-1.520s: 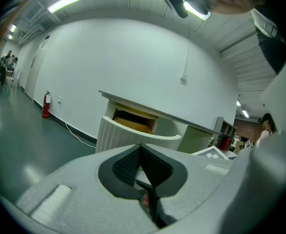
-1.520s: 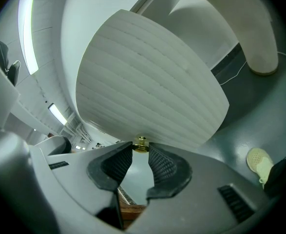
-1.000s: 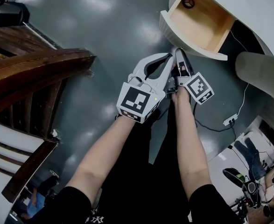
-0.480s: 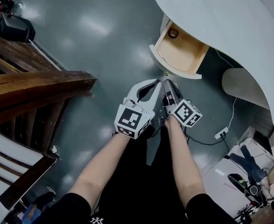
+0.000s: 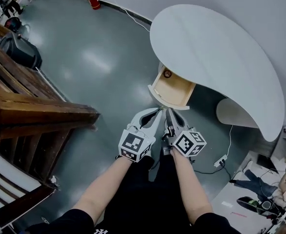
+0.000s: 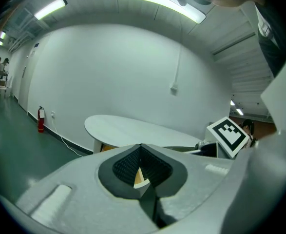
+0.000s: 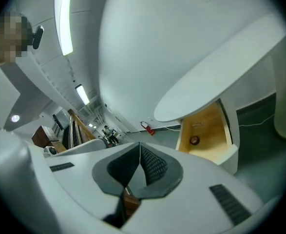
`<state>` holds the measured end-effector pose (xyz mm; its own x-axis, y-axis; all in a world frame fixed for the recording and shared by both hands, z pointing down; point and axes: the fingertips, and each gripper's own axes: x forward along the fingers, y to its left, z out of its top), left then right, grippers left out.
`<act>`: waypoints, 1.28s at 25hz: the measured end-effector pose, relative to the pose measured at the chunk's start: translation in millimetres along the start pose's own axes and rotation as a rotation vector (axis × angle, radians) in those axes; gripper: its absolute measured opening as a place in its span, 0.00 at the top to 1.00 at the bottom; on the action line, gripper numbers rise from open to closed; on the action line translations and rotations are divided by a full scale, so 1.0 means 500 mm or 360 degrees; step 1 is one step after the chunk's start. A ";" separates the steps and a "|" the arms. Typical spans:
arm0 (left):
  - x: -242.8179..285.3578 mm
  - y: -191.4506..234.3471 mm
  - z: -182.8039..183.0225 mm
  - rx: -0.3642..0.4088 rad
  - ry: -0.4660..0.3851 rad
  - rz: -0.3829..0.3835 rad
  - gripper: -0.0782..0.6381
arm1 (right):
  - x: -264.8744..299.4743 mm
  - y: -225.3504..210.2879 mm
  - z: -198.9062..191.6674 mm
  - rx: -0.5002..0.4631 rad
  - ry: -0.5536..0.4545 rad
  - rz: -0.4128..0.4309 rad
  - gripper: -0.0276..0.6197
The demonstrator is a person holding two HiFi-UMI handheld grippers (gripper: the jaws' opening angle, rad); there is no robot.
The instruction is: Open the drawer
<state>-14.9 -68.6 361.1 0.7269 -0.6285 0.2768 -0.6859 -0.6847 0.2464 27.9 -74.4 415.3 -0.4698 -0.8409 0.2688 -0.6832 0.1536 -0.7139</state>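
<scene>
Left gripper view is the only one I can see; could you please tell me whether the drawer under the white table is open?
Observer: Yes. The head view shows the drawer pulled out from under the table, its wooden inside exposed.
Operator: Thank you. Is there anything in it?
Observer: One small dark ring-shaped object lies toward the back.
Operator: And the right gripper's jaws?
Observer: The right gripper has just been closing. Its jaws meet with nothing between them, apart from the drawer.
</scene>
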 end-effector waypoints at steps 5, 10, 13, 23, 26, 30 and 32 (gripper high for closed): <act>-0.027 -0.036 0.087 0.0025 -0.0057 -0.0026 0.88 | -0.041 0.093 0.100 -0.0153 -0.0082 0.0058 0.93; -0.049 -0.062 0.176 0.0063 -0.0117 -0.0041 0.88 | -0.068 0.173 0.178 -0.0304 -0.0135 0.0113 0.93; -0.066 -0.076 0.222 0.0078 -0.0146 -0.0047 0.88 | -0.089 0.220 0.210 -0.0401 -0.0162 0.0137 0.93; -0.112 -0.121 0.339 0.0159 -0.0247 -0.0056 0.88 | -0.144 0.325 0.308 -0.0644 -0.0255 0.0177 0.93; -0.115 -0.131 0.368 0.0175 -0.0280 -0.0053 0.88 | -0.157 0.350 0.337 -0.0706 -0.0285 0.0195 0.93; -0.112 -0.142 0.404 0.0203 -0.0313 -0.0052 0.88 | -0.167 0.369 0.366 -0.0739 -0.0314 0.0210 0.93; -0.113 -0.137 0.416 0.0206 -0.0333 -0.0048 0.88 | -0.164 0.377 0.373 -0.0758 -0.0320 0.0215 0.93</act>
<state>-1.6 -63.2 135.3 0.7474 -0.6607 0.0698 -0.6636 -0.7373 0.1268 41.8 -73.4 137.9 -0.4866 -0.8730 0.0322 -0.8242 0.4465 -0.3484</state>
